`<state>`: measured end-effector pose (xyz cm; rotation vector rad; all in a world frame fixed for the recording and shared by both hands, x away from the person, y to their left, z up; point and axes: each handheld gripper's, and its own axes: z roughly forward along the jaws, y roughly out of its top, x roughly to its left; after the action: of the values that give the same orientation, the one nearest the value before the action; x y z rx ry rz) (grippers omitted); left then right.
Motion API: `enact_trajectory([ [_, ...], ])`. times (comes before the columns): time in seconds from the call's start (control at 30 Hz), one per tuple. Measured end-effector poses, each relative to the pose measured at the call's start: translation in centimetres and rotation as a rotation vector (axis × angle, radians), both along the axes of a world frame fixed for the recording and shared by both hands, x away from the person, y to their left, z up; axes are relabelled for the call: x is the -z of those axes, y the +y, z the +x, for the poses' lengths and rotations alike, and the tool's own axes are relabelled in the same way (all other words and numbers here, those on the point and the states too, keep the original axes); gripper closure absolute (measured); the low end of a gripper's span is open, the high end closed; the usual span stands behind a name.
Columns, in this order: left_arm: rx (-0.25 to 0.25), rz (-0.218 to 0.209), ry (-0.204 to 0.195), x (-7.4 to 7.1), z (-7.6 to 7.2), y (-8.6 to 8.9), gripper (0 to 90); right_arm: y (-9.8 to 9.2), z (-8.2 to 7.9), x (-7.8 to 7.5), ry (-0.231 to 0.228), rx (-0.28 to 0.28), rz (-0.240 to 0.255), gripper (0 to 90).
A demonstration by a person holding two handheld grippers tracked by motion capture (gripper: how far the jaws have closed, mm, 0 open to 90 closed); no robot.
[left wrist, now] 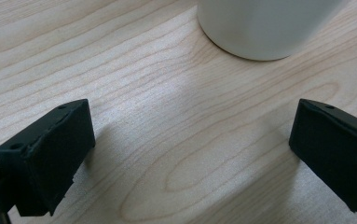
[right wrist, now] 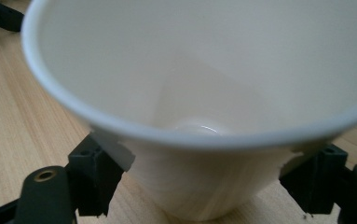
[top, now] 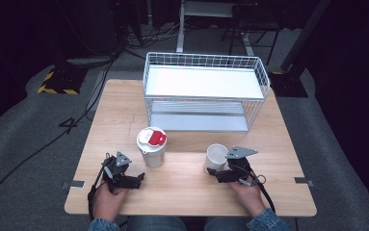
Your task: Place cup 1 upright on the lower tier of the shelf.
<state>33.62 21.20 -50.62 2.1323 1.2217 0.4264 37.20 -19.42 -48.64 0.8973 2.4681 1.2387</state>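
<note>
Step in hand: grasp of the open cup (right wrist: pixel 204 93); the right gripper (top: pixel 226 174) has its jaws pinched on the cup's lower wall, one jaw on each flank, as the right gripper view shows.
Right gripper, state: clamped on the open cup, which stands on the table (top: pixel 191 187) directly ahead of the jaws and between them.
Left gripper (top: pixel 133 182), state: jaws spread wide with bare wood between them; nothing held.
Lidded cup (top: pixel 152 147): stands just ahead of the left gripper, apart from its jaws; its white base appears at the top of the left gripper view (left wrist: pixel 264 28).
Open cup, appearance: white, tapered, thin rolled rim, empty, with a small glint at the bottom; upright, perhaps slightly tilted toward the camera.
Lidded cup, appearance: white body, white lid with a red tab on top.
Wire rack (top: pixel 206 91): two-shelf white basket, well beyond both grippers at the far side of the table.
Next move, judged: lift the open cup clear of the wood; this calls for a steady vertical rise and a gentle squeeze, since thin paper walls may buckle.
</note>
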Motion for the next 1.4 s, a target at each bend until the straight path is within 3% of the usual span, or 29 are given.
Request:
enact_trajectory([
  [0.33,0.0,0.0,0.0,0.0,0.0,0.0,0.6,0.5,-0.1,-1.6,-0.022,-0.018,-0.019,23.4],
  [0.93,0.0,0.0,0.0,0.0,0.0,0.0,0.6,1.7,1.6,-5.1,-0.041,0.008,-0.017,23.3],
  [1.07,0.0,0.0,0.0,0.0,0.0,0.0,0.6,2.1,2.4,-5.7,-0.039,0.025,-0.033,23.3],
  [1.4,0.0,0.0,0.0,0.0,0.0,0.0,0.6,2.4,4.9,-6.1,-0.011,0.056,-0.018,23.3],
])
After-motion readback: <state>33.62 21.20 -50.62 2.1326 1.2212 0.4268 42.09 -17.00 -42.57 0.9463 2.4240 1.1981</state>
